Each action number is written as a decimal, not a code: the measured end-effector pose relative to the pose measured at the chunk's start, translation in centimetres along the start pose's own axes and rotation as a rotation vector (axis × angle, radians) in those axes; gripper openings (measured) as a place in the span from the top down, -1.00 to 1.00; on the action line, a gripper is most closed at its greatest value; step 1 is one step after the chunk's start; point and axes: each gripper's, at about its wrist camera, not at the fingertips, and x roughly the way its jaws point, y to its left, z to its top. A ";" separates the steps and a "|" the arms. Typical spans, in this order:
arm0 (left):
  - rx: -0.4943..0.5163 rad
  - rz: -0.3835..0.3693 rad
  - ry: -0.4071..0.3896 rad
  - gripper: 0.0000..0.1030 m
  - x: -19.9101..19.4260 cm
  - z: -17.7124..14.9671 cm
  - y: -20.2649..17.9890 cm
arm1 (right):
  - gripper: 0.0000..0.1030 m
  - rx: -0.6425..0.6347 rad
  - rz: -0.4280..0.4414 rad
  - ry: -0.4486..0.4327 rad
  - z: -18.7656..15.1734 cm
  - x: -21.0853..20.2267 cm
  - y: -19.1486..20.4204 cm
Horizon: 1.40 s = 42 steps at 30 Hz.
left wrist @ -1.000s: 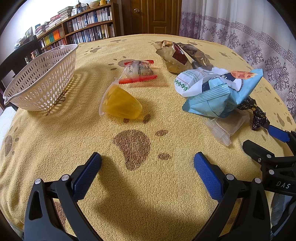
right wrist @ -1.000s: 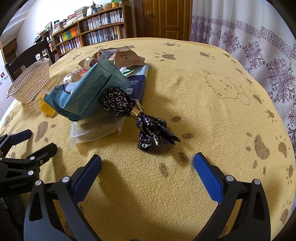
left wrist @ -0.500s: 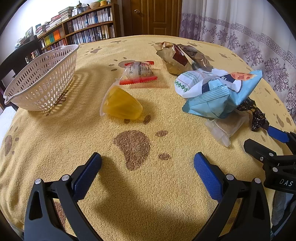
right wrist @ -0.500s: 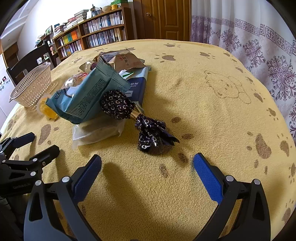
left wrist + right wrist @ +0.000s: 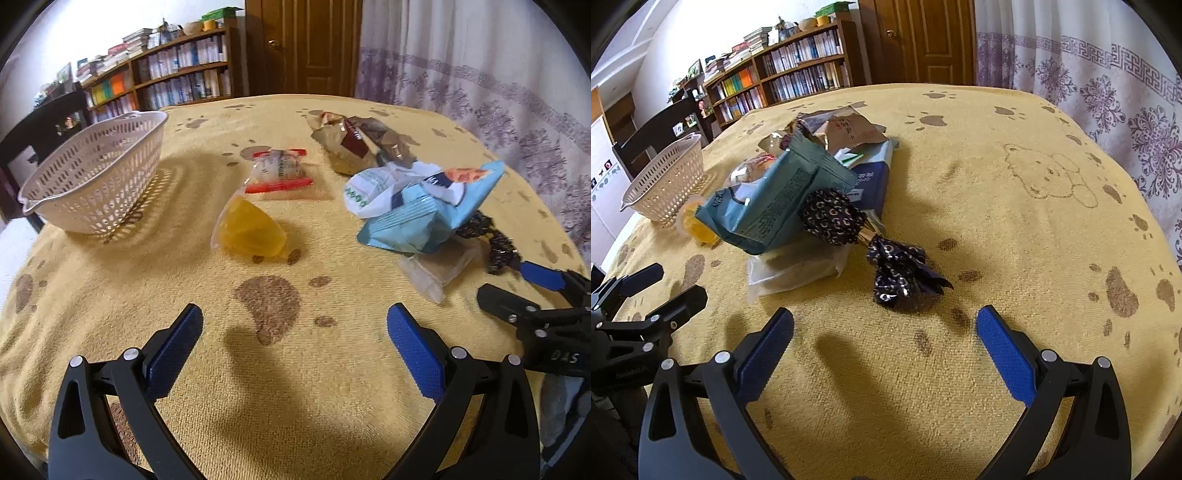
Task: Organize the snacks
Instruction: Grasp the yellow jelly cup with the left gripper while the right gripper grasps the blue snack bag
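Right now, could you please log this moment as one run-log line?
left tool: open, empty | right tool: open, empty | basket: empty | snacks: all on tablecloth

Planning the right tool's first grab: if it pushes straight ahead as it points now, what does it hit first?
Probably the dark patterned twist-wrapped candy: its crinkled tail lies just ahead of the open right tool, slightly left of centre. The yellow tablecloth before it is bare. Depth is uncertain.

Both wrist views sit low over the yellow cloth (image 5: pixel 110 295), facing 12 o'clock; left nearer the basket (image 5: pixel 92 177), both sharing the blue packet (image 5: pixel 424 218) (image 5: pixel 764 206)
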 end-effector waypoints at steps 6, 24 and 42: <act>-0.094 -0.012 -0.013 -0.96 -1.5 1.0 4.3 | -0.91 -0.036 0.028 -0.044 0.1 -1.0 0.9; -0.042 0.038 0.016 -0.60 3.2 4.7 3.8 | -0.91 -0.079 0.061 -0.079 -0.1 -2.2 2.0; -0.097 -0.036 -0.070 0.14 1.9 4.4 5.3 | -0.91 -0.127 0.069 -0.148 1.3 -3.5 3.1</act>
